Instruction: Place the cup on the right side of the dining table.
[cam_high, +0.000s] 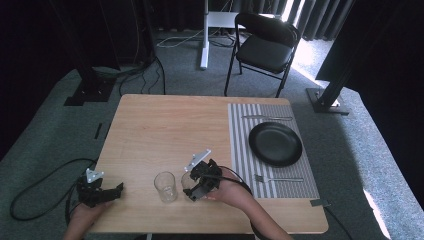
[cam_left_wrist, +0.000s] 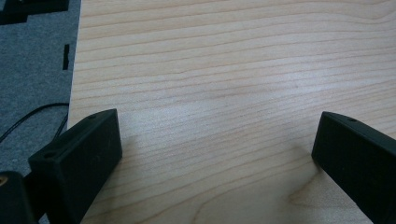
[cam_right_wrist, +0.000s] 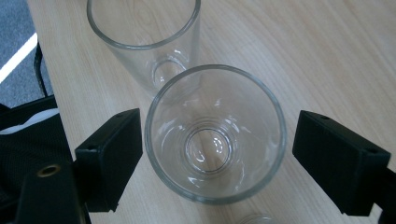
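A pale wood-grain tabletop (cam_high: 165, 130) stands on grey carpet, with dark curtains around the room, a black folding chair (cam_high: 265, 47) beyond the far edge and cables trailing on the floor. At the right side lies one striped placemat (cam_high: 240, 145) carrying one black plate (cam_high: 275, 143), one fork (cam_high: 277, 178) on its near side and one knife (cam_high: 267, 118) on its far side. Two clear drinking glasses are near the front edge: one glass (cam_high: 165, 186) stands alone, just beside the second glass (cam_right_wrist: 215, 133). The right gripper (cam_right_wrist: 217, 154) has its jaws wide, straddling that second glass without clamping it. The left gripper (cam_left_wrist: 219, 154) rests at the front left corner, jaws wide over bare wood.
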